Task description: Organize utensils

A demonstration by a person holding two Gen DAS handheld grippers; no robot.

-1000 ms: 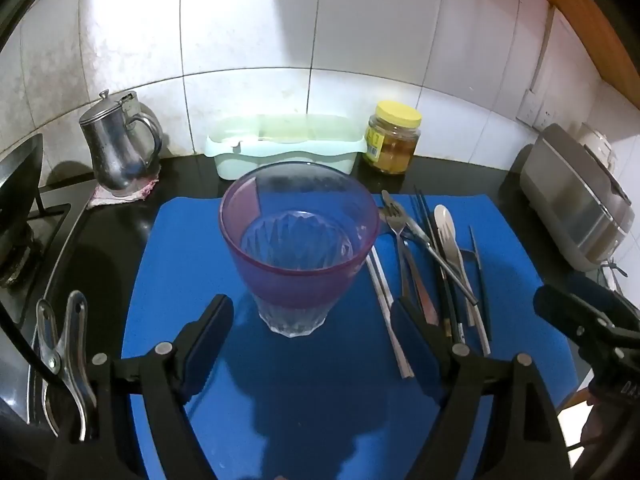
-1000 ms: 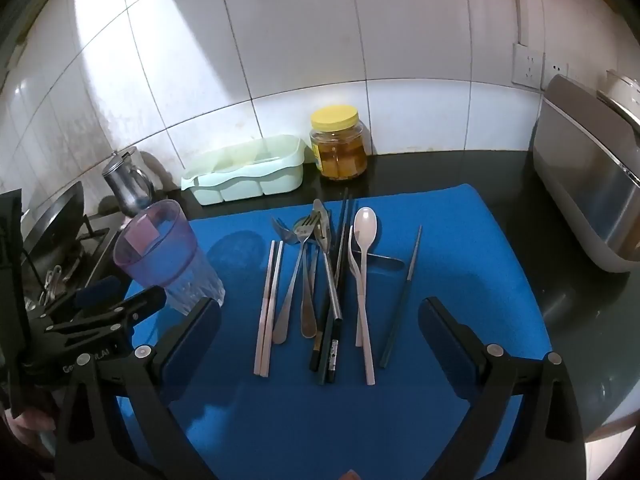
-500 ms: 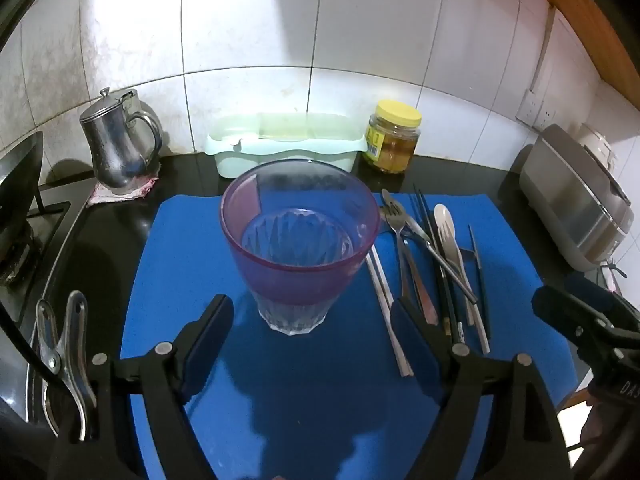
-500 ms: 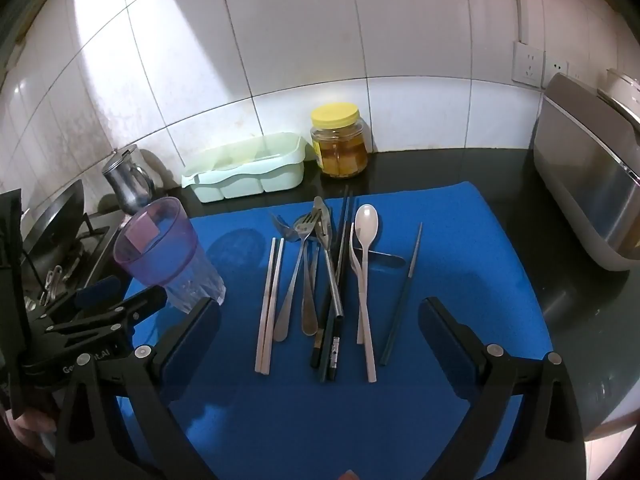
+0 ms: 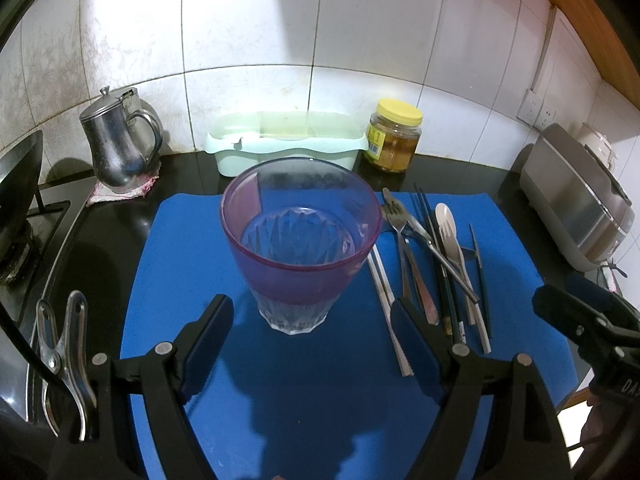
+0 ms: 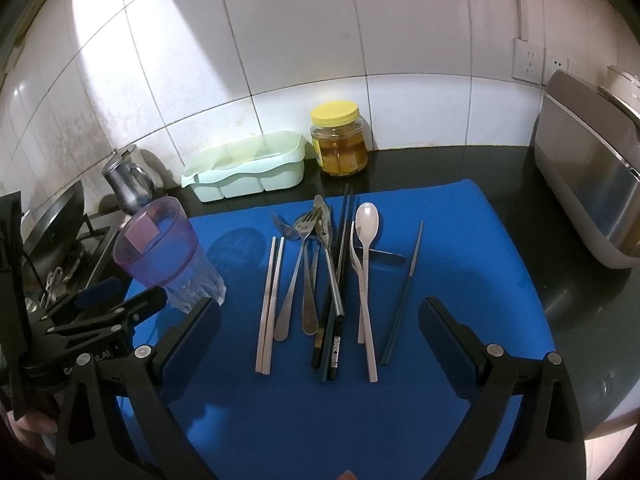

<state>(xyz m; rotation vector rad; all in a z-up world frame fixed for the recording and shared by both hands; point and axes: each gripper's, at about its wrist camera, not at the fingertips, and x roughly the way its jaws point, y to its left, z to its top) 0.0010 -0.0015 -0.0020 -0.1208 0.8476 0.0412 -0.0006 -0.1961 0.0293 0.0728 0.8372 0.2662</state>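
While the left wrist camera looked straight along its fingers, the left gripper (image 5: 311, 338) stood with its jaws spread wide, holding nothing, and the purple cup (image 5: 300, 240) rose upright just ahead of the gap on the blue mat (image 5: 188, 248). Only this view looked down into the cup, showing its clear faceted base and no utensil inside. To the cup's right lay the utensils (image 5: 432, 264), bunched together, partly hidden behind the right finger. A steel kettle (image 5: 118, 148) sat on a cloth at the left by the stove, and a metal clip (image 5: 66, 344) hung beside the gripper; the right gripper's dark body showed only at the right edge.

From the right wrist camera, the right gripper (image 6: 320, 336) was likewise spread wide and empty, poised over the near ends of the utensils. Here each piece showed clearly: pale chopsticks (image 6: 270, 304) at the left, a metal fork (image 6: 298, 268), dark chopsticks (image 6: 340, 264), a white spoon (image 6: 366, 256), and a single dark chopstick (image 6: 404, 288) lying apart at the right. The cup stood well left of them. Against the tiled wall sat a mint-green tray (image 6: 246, 174) and a yellow-lidded jar (image 6: 339, 140).
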